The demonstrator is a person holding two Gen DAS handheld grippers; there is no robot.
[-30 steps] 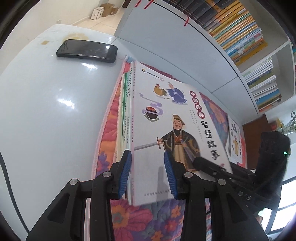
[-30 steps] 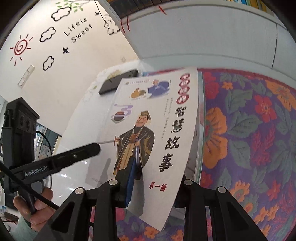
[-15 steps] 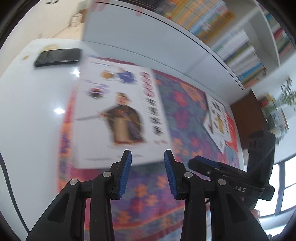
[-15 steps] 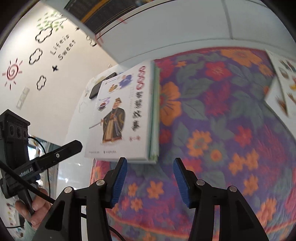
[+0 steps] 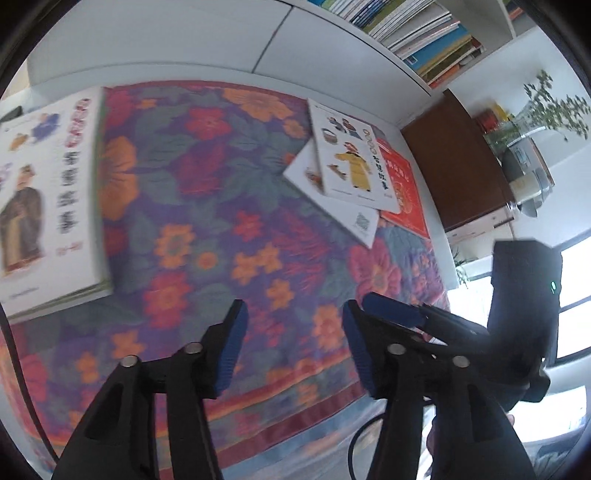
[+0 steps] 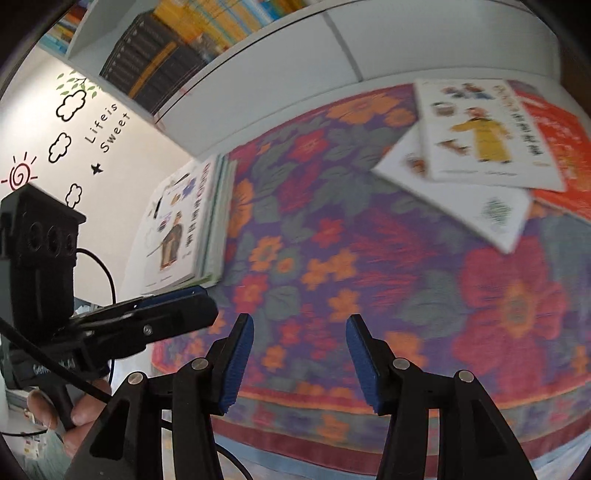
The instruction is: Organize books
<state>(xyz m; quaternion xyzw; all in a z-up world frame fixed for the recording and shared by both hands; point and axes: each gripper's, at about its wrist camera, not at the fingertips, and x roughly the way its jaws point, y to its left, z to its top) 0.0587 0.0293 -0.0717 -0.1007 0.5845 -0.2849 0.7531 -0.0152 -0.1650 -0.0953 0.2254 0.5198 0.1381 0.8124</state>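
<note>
Above the floral cloth (image 5: 229,206), left gripper (image 5: 291,332) spread, empty, right gripper (image 6: 299,343) spread, empty, book stack (image 5: 44,206) at cloth's left edge, loose books (image 5: 351,162) at its right.

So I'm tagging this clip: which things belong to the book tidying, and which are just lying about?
Job:
stacked books
yellow-robed book
white book
red book
left gripper, open
right gripper, open

Lying about:
floral cloth
shelf books
plant

White-covered book stack (image 5: 48,199) lies flat left; three loose books (image 5: 354,162) overlap right.
</note>
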